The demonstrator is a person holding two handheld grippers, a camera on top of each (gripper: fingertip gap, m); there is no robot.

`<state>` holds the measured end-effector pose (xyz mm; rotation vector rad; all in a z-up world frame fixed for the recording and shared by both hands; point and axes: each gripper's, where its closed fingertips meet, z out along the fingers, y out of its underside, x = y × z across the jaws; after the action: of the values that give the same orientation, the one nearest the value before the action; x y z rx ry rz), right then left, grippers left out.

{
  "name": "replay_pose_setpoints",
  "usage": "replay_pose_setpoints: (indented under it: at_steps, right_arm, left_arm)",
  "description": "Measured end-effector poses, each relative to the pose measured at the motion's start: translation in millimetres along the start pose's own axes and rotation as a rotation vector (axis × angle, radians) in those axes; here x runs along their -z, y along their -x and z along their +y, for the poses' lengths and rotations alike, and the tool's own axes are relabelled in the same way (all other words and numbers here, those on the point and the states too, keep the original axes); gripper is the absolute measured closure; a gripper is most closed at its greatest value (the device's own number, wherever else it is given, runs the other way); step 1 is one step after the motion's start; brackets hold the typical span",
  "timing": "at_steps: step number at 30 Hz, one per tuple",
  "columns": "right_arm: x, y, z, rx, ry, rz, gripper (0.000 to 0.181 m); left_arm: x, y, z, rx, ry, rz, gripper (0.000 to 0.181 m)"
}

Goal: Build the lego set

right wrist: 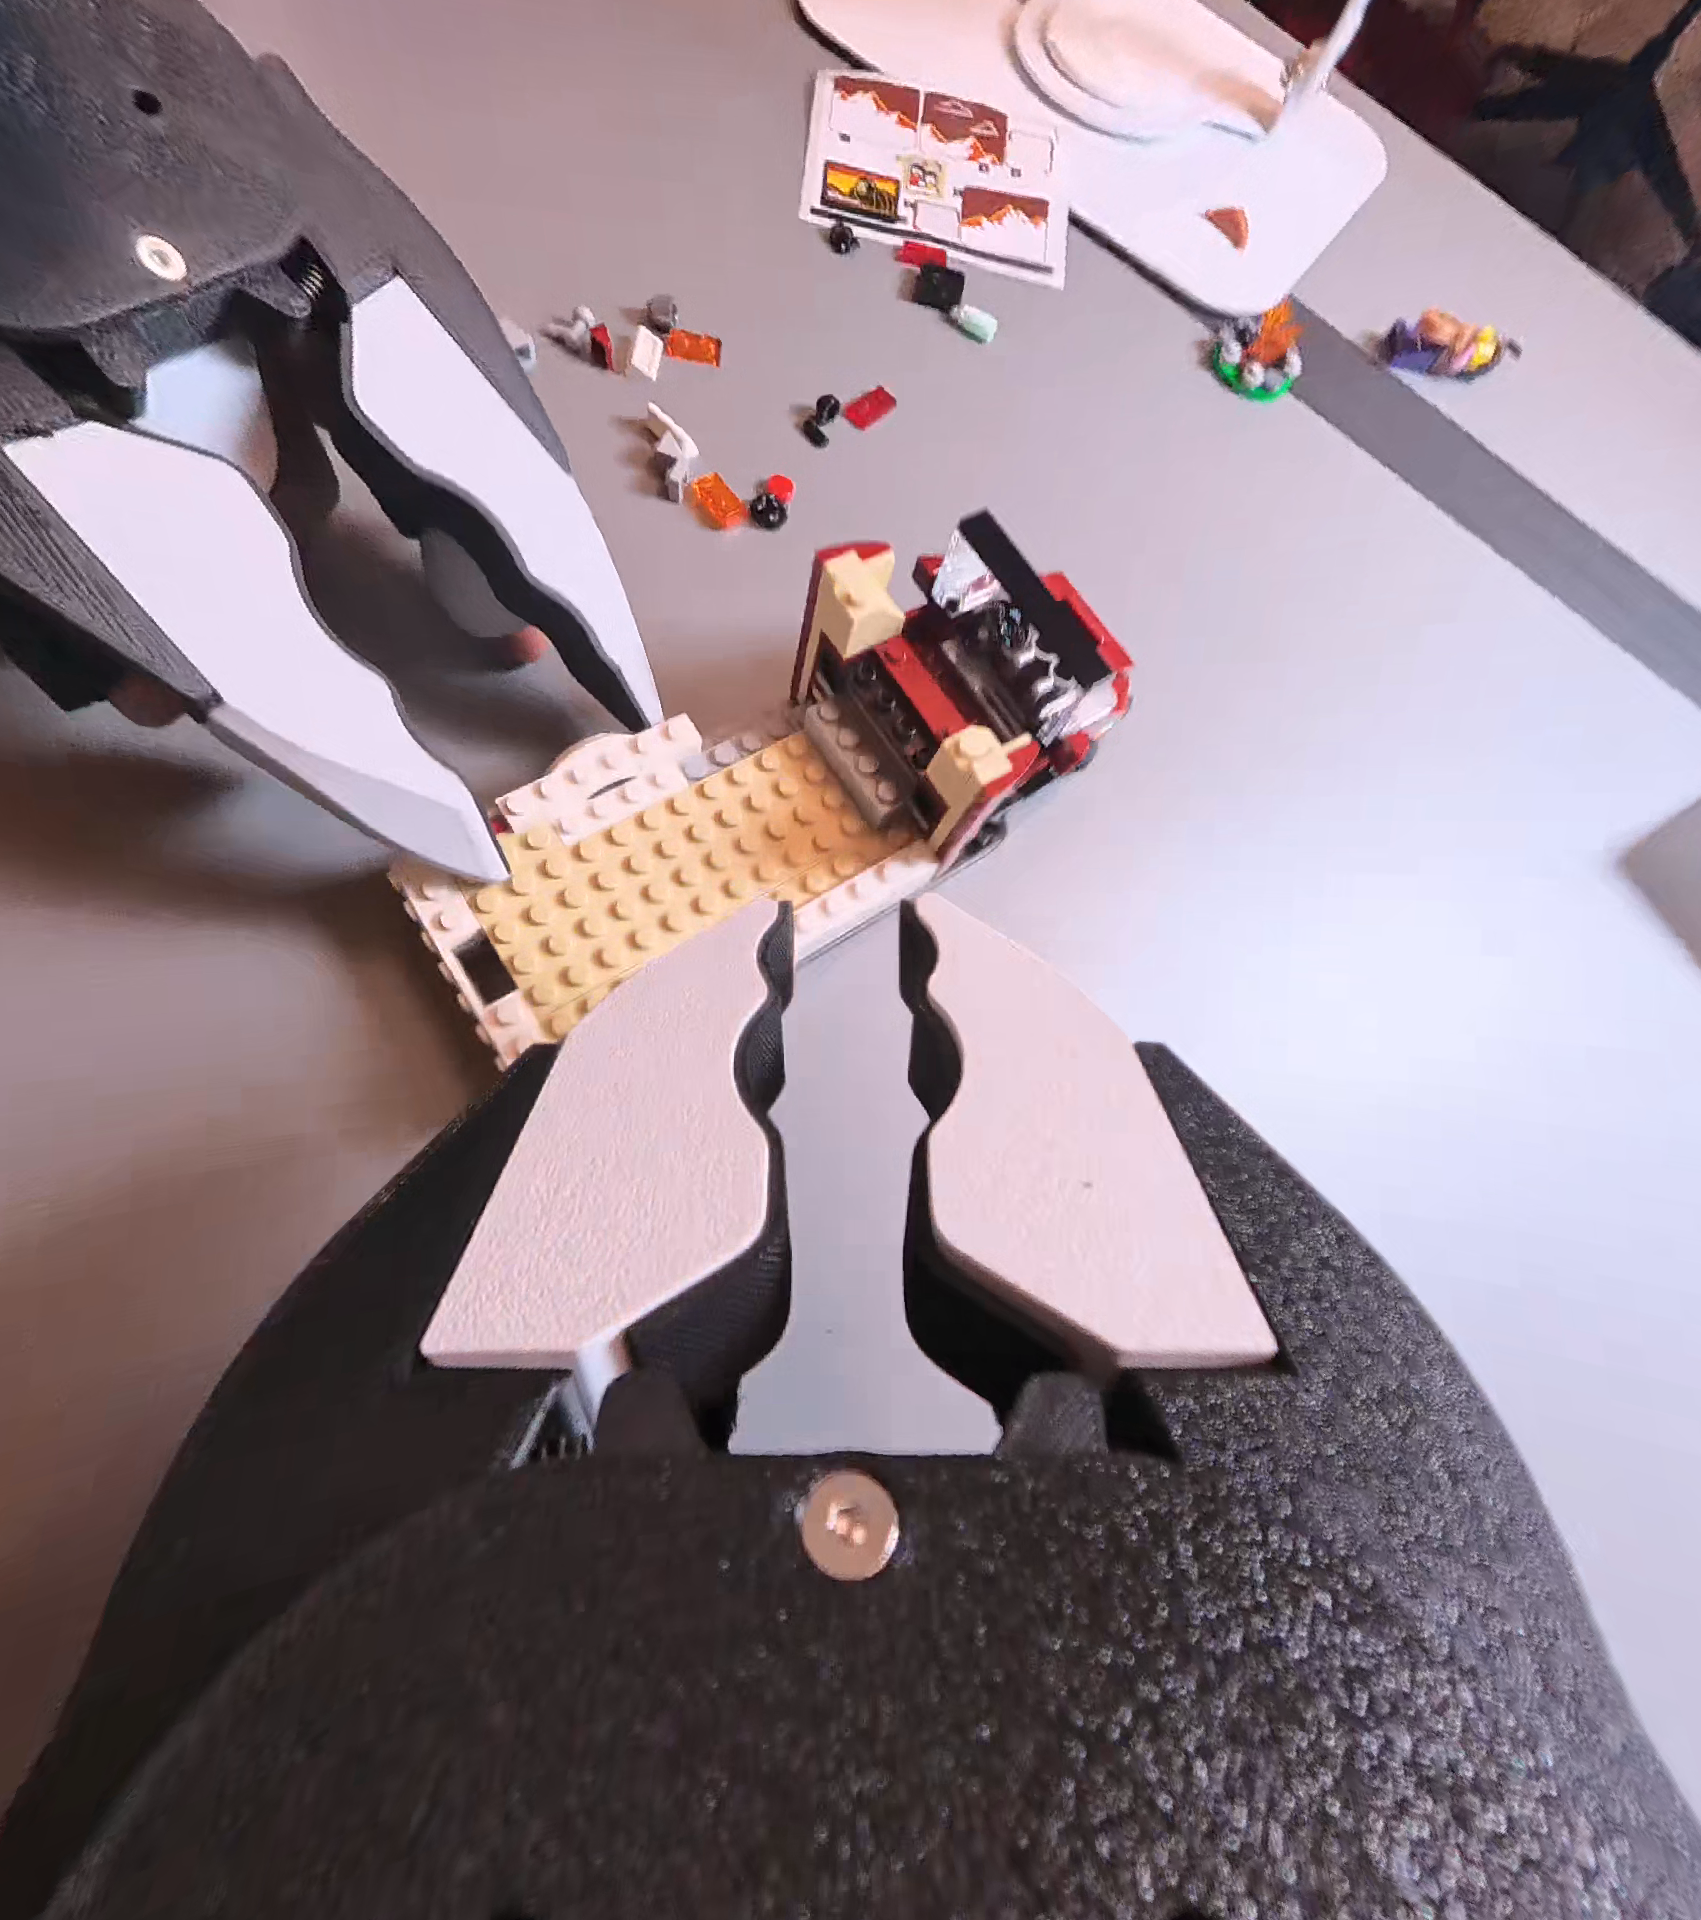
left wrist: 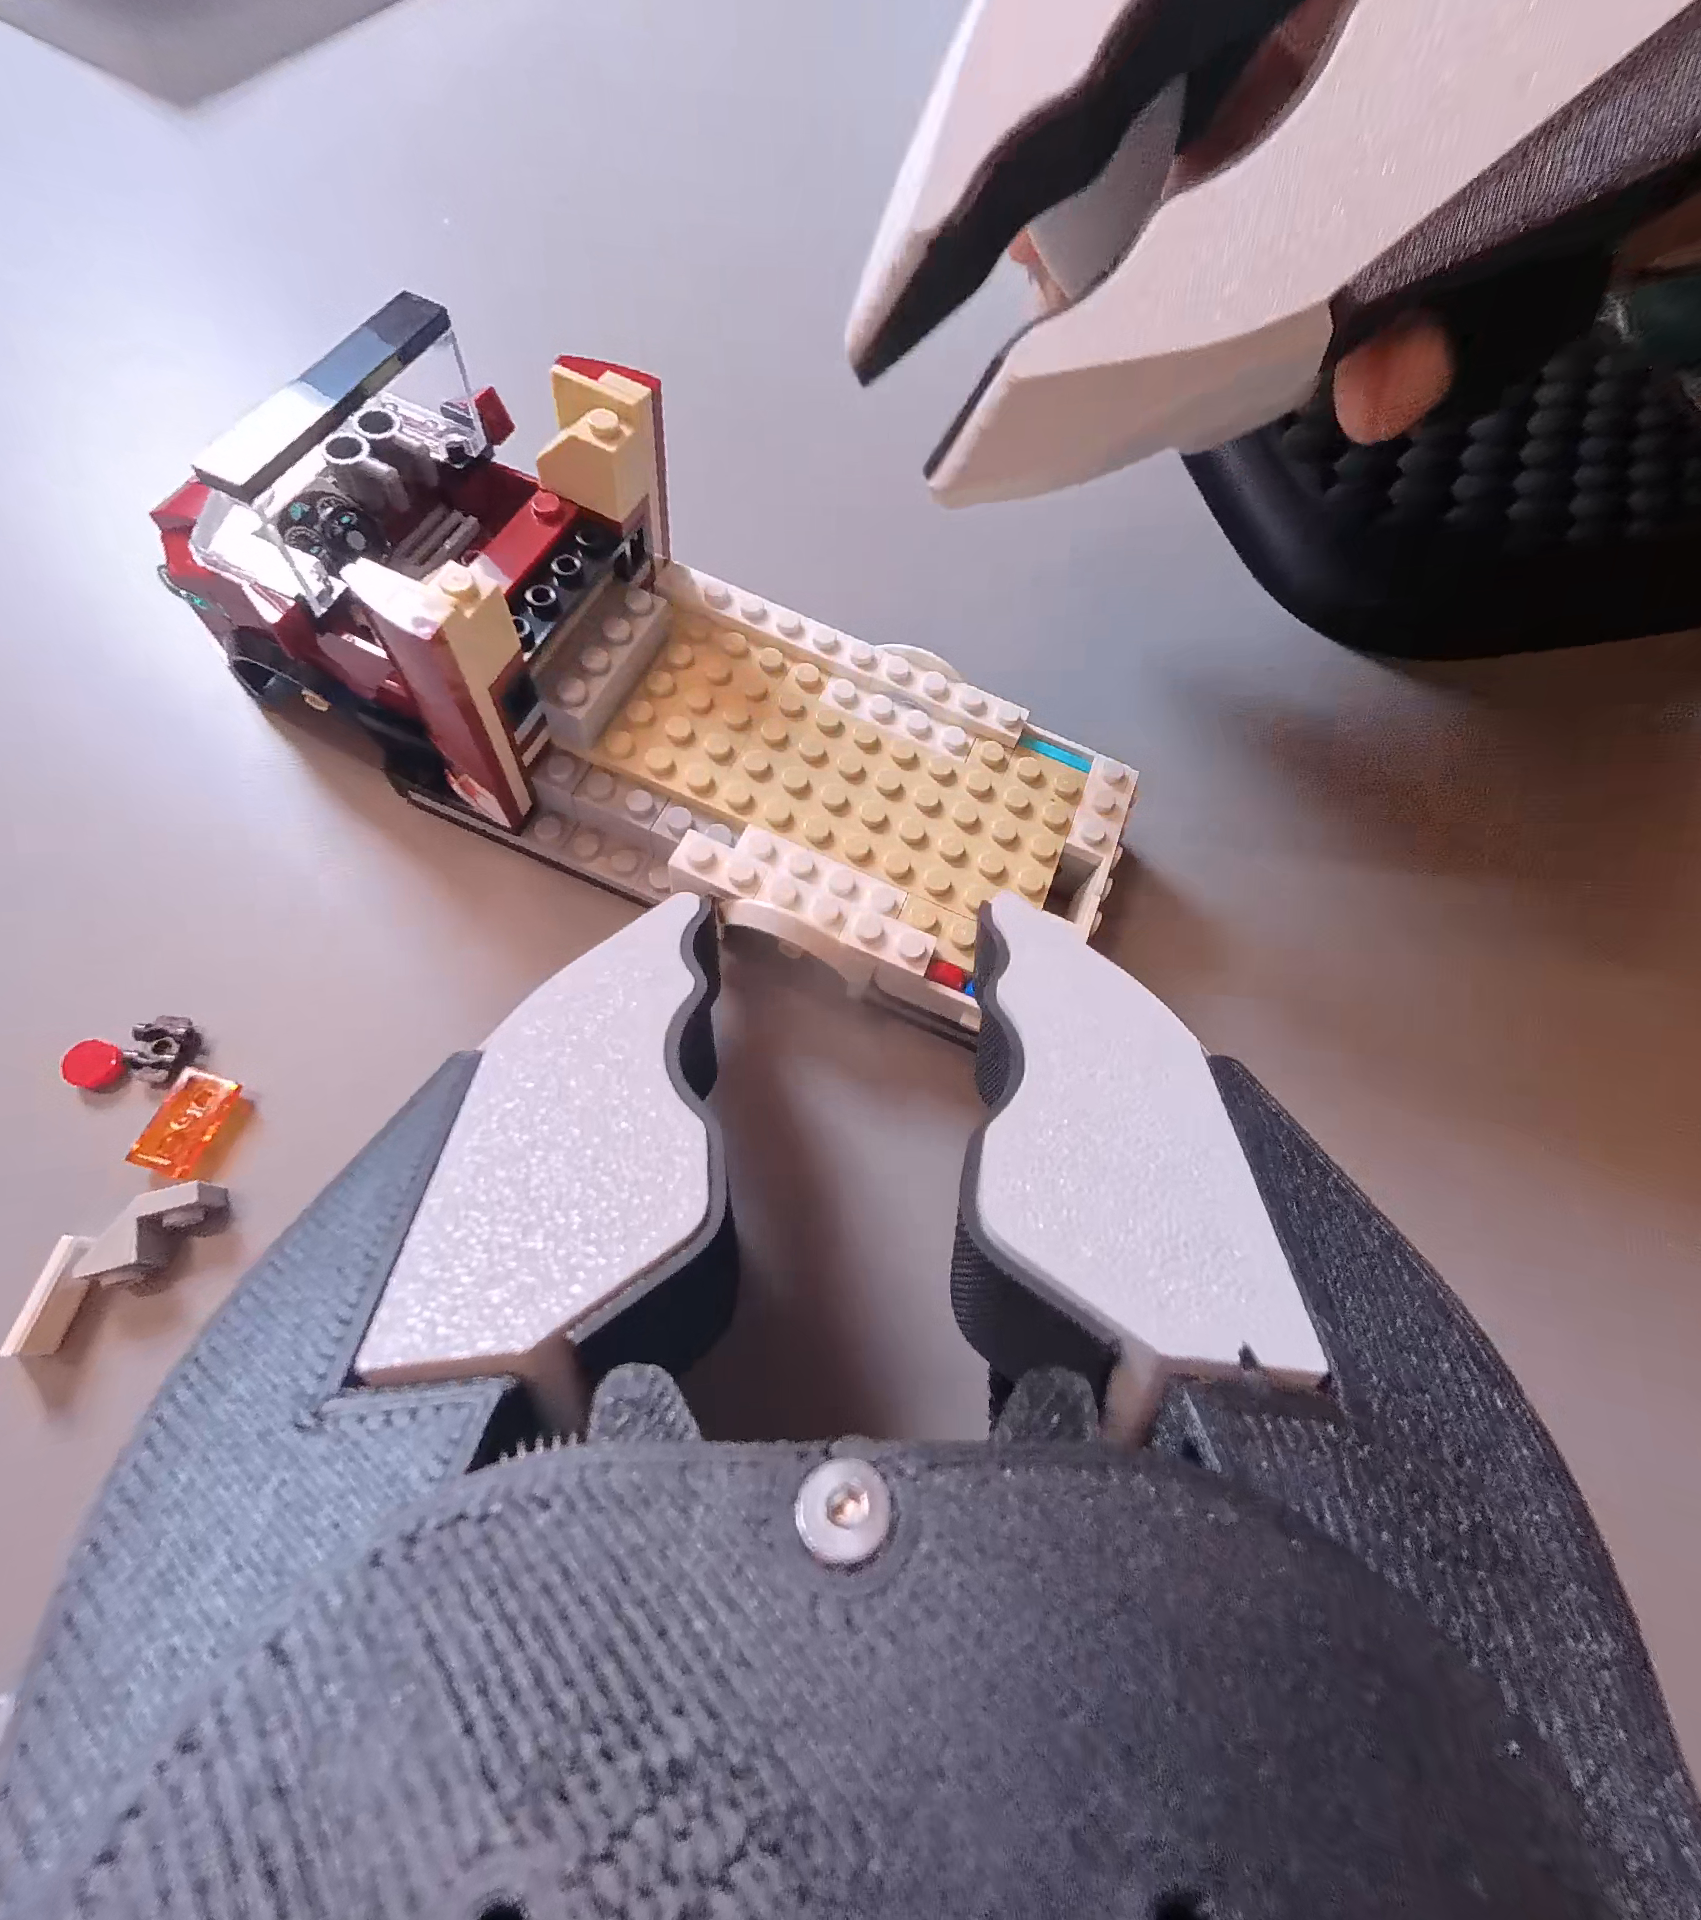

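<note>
Mostly grey table (right wrist: 1345, 831) under scattered bricks (right wrist: 711, 416)

Both wrist views look down closely, from opposite sides, sharing the lego truck (left wrist: 721, 727).

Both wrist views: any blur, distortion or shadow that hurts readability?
Left wrist view: the right gripper is motion-blurred, the lego truck sharp. Right wrist view: fisheye bends the table edges, the left gripper casts soft shadows, and the sticker sheet is slightly soft.
</note>
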<state>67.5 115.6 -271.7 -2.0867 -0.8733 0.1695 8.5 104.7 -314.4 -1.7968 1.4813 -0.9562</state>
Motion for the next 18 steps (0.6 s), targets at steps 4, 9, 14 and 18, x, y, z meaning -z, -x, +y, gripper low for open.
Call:
replay_pose_setpoints:
  at_steps: [4,9,14,18]
  right_arm:
    - [-10.0,12.3,5.2,-0.069,-0.007,-0.023,0.162]
    - [-34.6,8.1,-7.0,0.013,0.012,0.053,0.171]
    - [-51.5,1.1,-4.4,0.089,0.093,0.103,0.181]
    - [-52.6,1.8,-3.8,0.115,0.155,0.107,0.181]
  left_arm:
    - [-0.9,-2.4,-0.2,-0.012,0.000,-0.002,0.134]
    - [-2.1,-7.9,-0.3,-0.027,0.001,0.007,0.134]
    - [-2.3,-10.3,-0.1,-0.034,0.001,0.013,0.134]
    - [-2.4,-10.3,-0.1,-0.033,0.002,0.015,0.134]
